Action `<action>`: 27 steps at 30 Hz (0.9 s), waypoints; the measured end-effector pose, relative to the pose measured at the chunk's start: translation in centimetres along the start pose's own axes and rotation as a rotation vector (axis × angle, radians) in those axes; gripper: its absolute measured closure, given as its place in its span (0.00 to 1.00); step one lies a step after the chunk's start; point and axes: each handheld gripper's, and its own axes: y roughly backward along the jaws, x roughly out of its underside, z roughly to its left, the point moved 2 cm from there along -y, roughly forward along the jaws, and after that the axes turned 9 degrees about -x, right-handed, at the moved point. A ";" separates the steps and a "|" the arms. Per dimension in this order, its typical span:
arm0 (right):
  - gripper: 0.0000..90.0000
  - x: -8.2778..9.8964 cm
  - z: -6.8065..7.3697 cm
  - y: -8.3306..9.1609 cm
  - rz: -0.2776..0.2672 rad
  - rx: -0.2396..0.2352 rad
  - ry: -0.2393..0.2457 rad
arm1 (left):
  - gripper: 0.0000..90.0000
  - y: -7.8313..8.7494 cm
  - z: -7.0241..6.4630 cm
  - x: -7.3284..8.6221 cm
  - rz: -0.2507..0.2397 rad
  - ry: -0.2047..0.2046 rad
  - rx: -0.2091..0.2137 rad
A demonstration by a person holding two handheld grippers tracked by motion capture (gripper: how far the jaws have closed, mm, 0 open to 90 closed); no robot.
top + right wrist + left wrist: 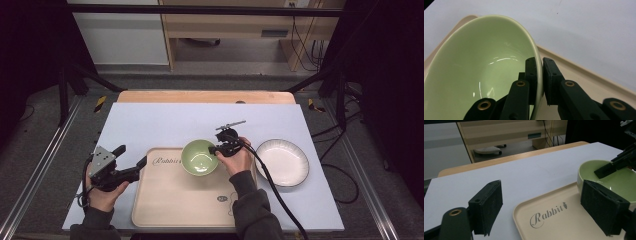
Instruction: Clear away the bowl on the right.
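A pale green bowl (pixel 199 157) sits over the far part of a beige tray (pixel 170 200) printed "Rabbit". My right gripper (pixel 216 149) is shut on the bowl's right rim, one jaw inside and one outside the wall (pixel 539 72). In the right gripper view the green bowl (pixel 481 62) is tilted against the tray (pixel 584 77). My left gripper (pixel 134 161) is open at the tray's left edge, its jaws wide apart with nothing between them. In the left gripper view its pads (pixel 487 207) frame the tray (pixel 554 220) and the bowl (pixel 624 182).
A white plate (pixel 282 162) with a dark rim lies on the light blue mat (pixel 165 125) to the right of the tray. The wooden table edge (pixel 205 96) runs along the far side. Black frame posts stand at both far corners.
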 end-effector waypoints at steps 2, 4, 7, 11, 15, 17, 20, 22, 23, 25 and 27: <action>0.92 0.0 0.0 -0.1 0.005 0.000 -0.004 | 0.19 0.0 0.0 0.0 0.002 -0.003 0.000; 0.93 0.1 0.0 -0.3 0.008 0.000 -0.007 | 0.19 0.0 0.0 0.0 0.001 -0.003 0.000; 0.92 0.2 -0.2 -0.4 0.012 0.005 0.000 | 0.19 0.0 0.0 0.0 0.002 -0.003 0.000; 0.92 0.2 -0.2 -0.6 0.014 0.007 -0.012 | 0.19 0.0 0.0 0.0 0.002 0.000 0.000; 0.92 0.3 -0.2 -0.8 0.020 0.005 -0.012 | 0.19 0.0 0.0 0.0 0.001 0.000 -0.001; 0.92 0.3 -0.3 -0.9 0.024 0.010 -0.010 | 0.19 0.0 0.0 0.0 0.002 0.000 -0.001; 0.92 0.3 -0.3 -1.0 0.027 0.010 -0.012 | 0.19 0.0 0.0 0.0 0.003 -0.001 -0.001; 0.92 0.4 -0.3 -1.1 0.028 0.007 -0.014 | 0.19 0.0 0.0 0.0 0.003 -0.001 0.000; 0.92 0.4 -0.3 -1.1 0.030 0.007 -0.014 | 0.19 0.0 0.0 0.0 0.003 -0.001 0.000; 0.92 0.4 -0.3 -1.1 0.032 0.005 -0.016 | 0.19 -0.1 0.0 0.1 0.004 -0.002 0.000; 0.92 0.4 -0.3 -1.1 0.032 0.004 -0.017 | 0.19 -0.1 0.0 0.1 0.004 -0.001 0.000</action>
